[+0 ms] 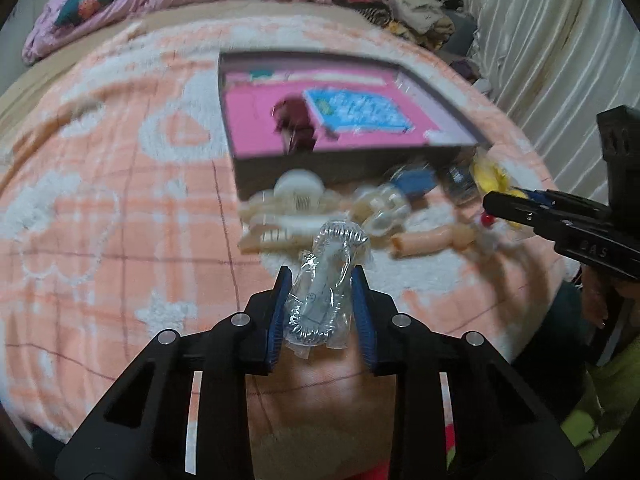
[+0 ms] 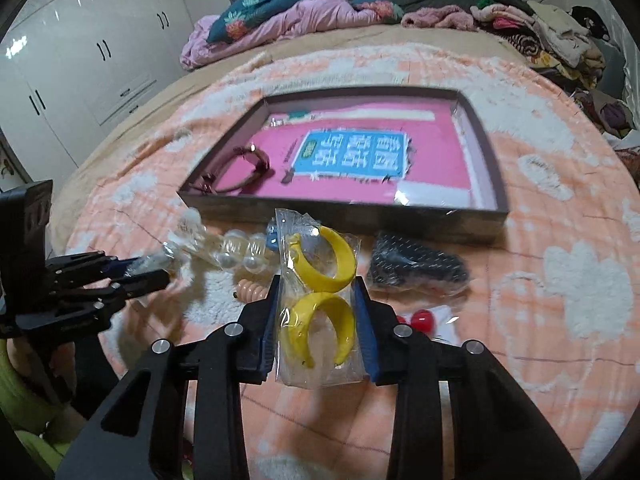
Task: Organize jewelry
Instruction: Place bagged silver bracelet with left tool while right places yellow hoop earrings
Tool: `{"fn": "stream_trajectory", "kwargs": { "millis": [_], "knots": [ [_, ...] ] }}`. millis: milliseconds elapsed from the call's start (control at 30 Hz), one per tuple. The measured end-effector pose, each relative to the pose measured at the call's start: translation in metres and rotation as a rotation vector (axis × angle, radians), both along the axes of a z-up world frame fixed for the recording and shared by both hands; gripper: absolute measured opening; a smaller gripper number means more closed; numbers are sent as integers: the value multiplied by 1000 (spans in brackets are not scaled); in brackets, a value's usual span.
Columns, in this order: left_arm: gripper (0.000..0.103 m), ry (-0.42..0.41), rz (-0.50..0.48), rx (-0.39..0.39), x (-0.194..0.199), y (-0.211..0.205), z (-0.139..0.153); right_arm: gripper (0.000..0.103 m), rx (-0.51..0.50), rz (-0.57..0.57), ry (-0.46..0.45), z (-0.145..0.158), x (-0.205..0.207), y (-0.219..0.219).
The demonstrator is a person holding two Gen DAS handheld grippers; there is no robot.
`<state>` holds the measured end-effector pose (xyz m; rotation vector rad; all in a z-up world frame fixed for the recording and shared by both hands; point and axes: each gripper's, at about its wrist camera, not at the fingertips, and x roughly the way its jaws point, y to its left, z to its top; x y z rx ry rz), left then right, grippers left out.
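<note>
My left gripper (image 1: 320, 276) is shut on a clear plastic bag holding a silver coiled piece (image 1: 322, 300), held above the blanket in front of the box. My right gripper (image 2: 318, 284) is shut on a clear bag with two yellow hoop earrings (image 2: 320, 296). The shallow box (image 2: 344, 204) with a pink lining lies ahead of both; a dark red bracelet (image 2: 244, 168) lies inside at its left. Bagged jewelry lies in front of the box: cream pieces (image 1: 296, 204), a blue piece (image 1: 416, 182), pearl beads (image 2: 240, 254), a dark bag (image 2: 416, 266), red beads (image 2: 420, 318).
Everything lies on a bed with an orange and white blanket (image 2: 560, 280). Piled clothes (image 2: 540, 28) and a rumpled purple quilt (image 2: 280, 16) lie at the far end. White wardrobes (image 2: 80, 60) stand at the left, a curtain (image 1: 560, 40) at the right.
</note>
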<state>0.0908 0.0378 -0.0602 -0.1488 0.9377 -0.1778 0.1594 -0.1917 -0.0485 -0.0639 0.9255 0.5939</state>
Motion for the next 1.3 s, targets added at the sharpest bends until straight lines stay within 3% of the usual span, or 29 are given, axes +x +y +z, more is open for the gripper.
{"fn": "stream_trajectory", "kwargs": {
  "millis": [167,367,600,833,1100,1300],
  "knots": [
    [22,-70,6,-16,-1,3,33,32,14,-36,-56,22,3,-18],
    [22,-147,35,-30,25,9,63,32,21,-88,-114,41,23,-30],
    [22,-183,65,-23,65,10,78,32,23,-111,-147,51,50,-33],
    [22,-156,55,-34,98,2,77,32,21,-133,-134,46,75,-35],
    [22,-118,15,-24,127,-17,61,32,75,-156,-60,34,101,-41],
    [22,-85,-15,-21,141,-31,46,32,59,-182,-33,21,117,-43]
  ]
}}
